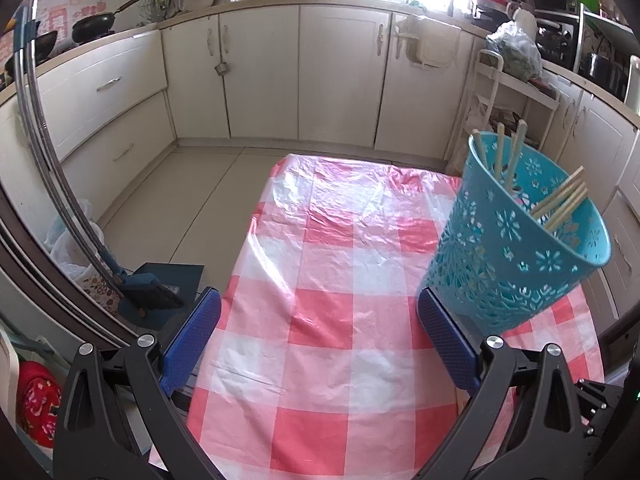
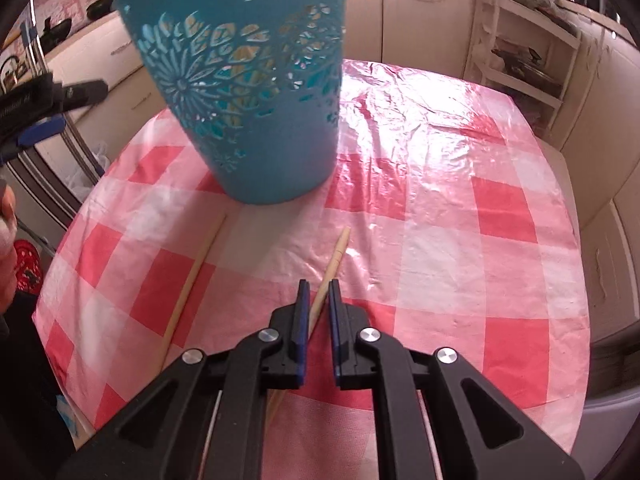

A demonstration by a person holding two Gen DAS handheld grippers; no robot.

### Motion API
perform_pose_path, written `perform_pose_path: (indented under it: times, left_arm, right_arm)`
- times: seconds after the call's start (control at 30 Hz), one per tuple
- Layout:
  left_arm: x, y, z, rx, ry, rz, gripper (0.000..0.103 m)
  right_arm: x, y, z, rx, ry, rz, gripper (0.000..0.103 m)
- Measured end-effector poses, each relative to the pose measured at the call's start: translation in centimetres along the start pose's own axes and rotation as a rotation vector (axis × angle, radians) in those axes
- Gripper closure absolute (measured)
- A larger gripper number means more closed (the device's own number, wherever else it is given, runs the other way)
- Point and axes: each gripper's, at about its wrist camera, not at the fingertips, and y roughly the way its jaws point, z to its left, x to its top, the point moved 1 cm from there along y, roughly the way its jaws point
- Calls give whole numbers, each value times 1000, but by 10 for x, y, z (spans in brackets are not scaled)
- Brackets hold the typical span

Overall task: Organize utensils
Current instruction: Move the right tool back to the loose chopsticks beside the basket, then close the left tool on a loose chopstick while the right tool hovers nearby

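Note:
A teal perforated basket [image 1: 516,236] stands on the red-and-white checked tablecloth [image 1: 320,280] at the right, with several wooden chopsticks [image 1: 560,204] leaning inside. My left gripper [image 1: 320,332] is open and empty, its right finger [image 1: 448,344] beside the basket's base. In the right wrist view the basket [image 2: 248,80] stands ahead. My right gripper [image 2: 319,292] has its jaws nearly closed around a wooden chopstick [image 2: 335,256] that lies on the cloth. A second chopstick [image 2: 192,280] lies to its left.
Cream kitchen cabinets [image 1: 260,72] line the far walls. A white shelf rack [image 1: 512,96] stands behind the table at right. A broom and dustpan [image 1: 156,292] sit on the floor at left. The left gripper shows at the left edge of the right wrist view [image 2: 48,100].

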Motion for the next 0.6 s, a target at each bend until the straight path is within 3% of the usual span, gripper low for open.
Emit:
perform_pose_path:
  times: [0.2,0.4,0.5,0.6]
  left_arm:
    - [-32,16,-45,-83,154,116,8]
    - [-61,24,-86,-131,271,171,12]
    - [-71,29,-97,-143,307,202,22]
    - [-78,32,-104,-155,333,220,39]
  right_arm:
    - [1,1,-5,42,48,-18,93]
    - [1,0,1,32,14,-19,91]
    - [0,0,5,20,-16,-22,88]
    - [-1,0,8,15,-32,-25,85]
